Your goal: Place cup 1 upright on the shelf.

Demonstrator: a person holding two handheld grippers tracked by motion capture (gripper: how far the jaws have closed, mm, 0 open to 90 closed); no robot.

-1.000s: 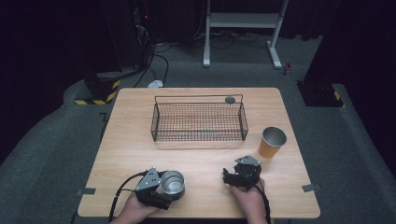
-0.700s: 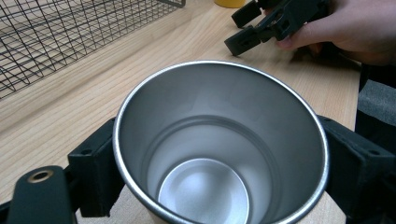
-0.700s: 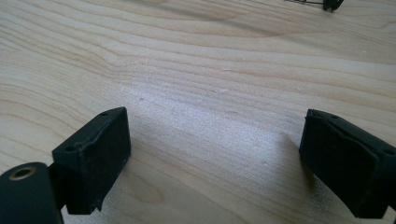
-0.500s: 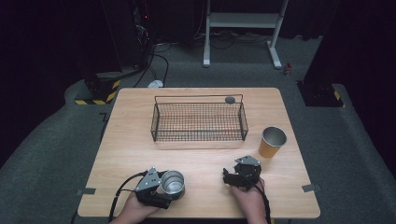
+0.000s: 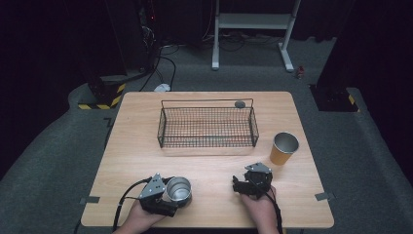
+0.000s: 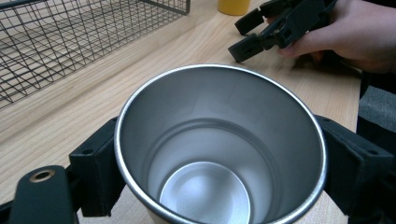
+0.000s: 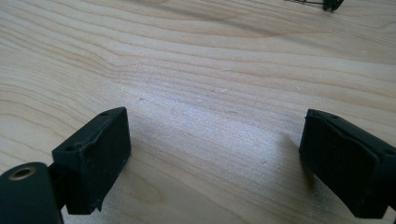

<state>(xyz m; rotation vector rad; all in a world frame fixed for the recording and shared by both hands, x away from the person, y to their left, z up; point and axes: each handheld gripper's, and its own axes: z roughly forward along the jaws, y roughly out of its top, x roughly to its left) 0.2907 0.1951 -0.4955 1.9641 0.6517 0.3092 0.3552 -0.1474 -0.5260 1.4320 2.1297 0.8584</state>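
A steel cup [image 5: 178, 189] stands upright near the table's front edge, its mouth open to the left gripper view [image 6: 219, 140]. My left gripper [image 5: 176, 193] has just been closing its jaws around the cup, and both pads [image 6: 95, 165] now press on its sides. My right gripper [image 5: 238, 185] rests low over bare wood to the right of the cup, its jaws wide apart with nothing between them [image 7: 215, 158]. The left gripper view shows it beyond the cup [image 6: 261, 28], held by a hand.
A black wire basket [image 5: 207, 145] sits mid-table, with a small dark round object [image 5: 239, 104] at its far rim. An orange cup with a metal lining [image 5: 284, 147] stands to the basket's right. Table edges lie close behind both hands.
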